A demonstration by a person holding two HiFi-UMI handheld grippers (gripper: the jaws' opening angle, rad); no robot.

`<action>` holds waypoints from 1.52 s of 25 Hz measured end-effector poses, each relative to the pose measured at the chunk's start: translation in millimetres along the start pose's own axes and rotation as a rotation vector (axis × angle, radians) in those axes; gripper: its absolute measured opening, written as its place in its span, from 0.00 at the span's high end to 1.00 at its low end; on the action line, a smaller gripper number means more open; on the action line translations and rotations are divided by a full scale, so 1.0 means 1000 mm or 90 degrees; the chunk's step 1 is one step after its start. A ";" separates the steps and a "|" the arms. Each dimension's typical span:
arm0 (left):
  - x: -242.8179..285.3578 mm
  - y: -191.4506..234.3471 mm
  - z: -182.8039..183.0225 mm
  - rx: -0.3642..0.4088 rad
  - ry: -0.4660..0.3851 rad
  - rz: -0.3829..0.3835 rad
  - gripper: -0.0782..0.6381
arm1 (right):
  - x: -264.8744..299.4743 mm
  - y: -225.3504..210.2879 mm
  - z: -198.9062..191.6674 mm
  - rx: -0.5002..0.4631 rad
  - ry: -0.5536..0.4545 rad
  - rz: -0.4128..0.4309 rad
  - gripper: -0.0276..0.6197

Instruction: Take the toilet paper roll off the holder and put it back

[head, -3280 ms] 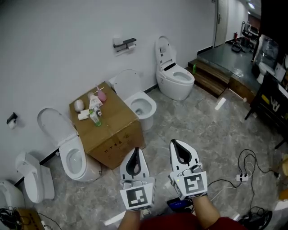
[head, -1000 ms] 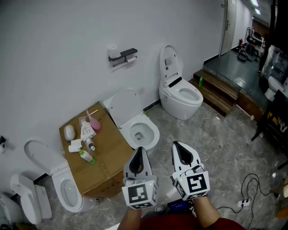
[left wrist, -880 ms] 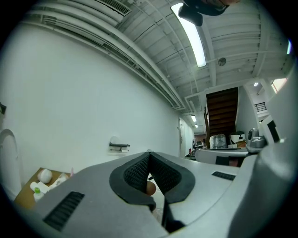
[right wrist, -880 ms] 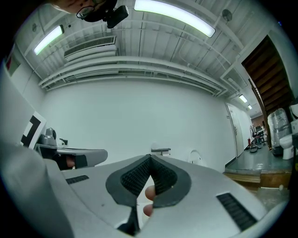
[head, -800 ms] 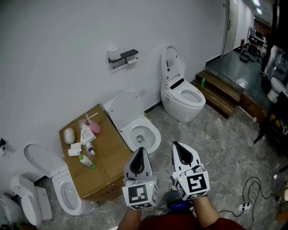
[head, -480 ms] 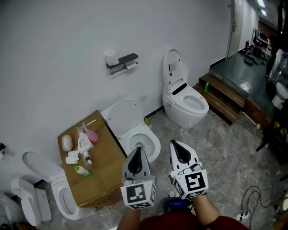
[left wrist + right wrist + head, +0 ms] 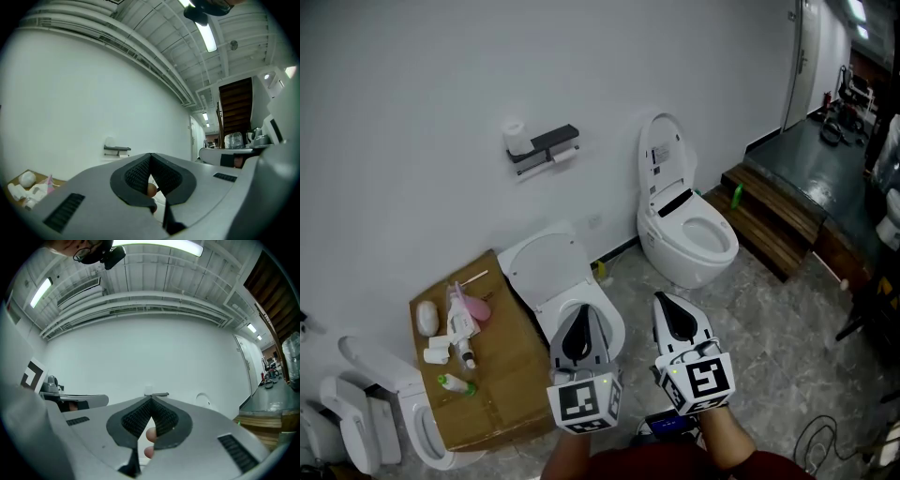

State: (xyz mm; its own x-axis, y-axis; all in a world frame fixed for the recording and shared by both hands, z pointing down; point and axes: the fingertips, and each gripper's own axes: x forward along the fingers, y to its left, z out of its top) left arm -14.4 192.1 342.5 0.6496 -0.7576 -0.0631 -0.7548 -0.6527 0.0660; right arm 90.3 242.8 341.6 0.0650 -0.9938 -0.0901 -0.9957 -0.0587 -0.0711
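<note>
A dark toilet paper holder (image 7: 546, 145) is fixed to the white wall, well ahead of both grippers. One white roll (image 7: 516, 137) stands on top of it and another roll (image 7: 566, 155) hangs under its bar. In the left gripper view the holder (image 7: 117, 149) is small and far off, and it is just as distant in the right gripper view (image 7: 157, 393). My left gripper (image 7: 580, 313) and right gripper (image 7: 665, 300) are held side by side at the bottom of the head view, pointing level at the wall. Both are shut with nothing between the jaws.
A toilet with its lid up (image 7: 567, 309) stands right below the grippers, and another toilet (image 7: 686, 234) is to its right. A cardboard box (image 7: 502, 375) with several bottles and toiletries sits at the left. Wooden steps (image 7: 773, 220) rise at the right.
Both grippers have travelled together toward the wall. The box and toilets have slid down and left in the head view, and the open toilet now lies just under the grippers. The jaws stay shut.
</note>
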 end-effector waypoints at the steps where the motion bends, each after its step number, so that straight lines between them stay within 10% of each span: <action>1: 0.009 -0.004 0.001 -0.001 -0.003 0.004 0.88 | 0.005 -0.010 0.001 0.002 0.000 0.003 0.94; 17: 0.122 0.038 -0.019 -0.009 -0.006 0.041 0.88 | 0.121 -0.053 -0.019 0.002 -0.002 0.030 0.94; 38: 0.270 0.261 0.006 -0.018 -0.025 0.139 0.88 | 0.404 0.037 -0.030 0.032 0.009 0.149 0.94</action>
State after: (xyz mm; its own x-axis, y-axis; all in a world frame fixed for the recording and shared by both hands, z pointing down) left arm -36.6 -183.0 337.2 0.4669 -0.8805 -0.0824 -0.8737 -0.4737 0.1107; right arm 77.5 -163.5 332.4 -0.1693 -0.9809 -0.0957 -0.9788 0.1787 -0.0999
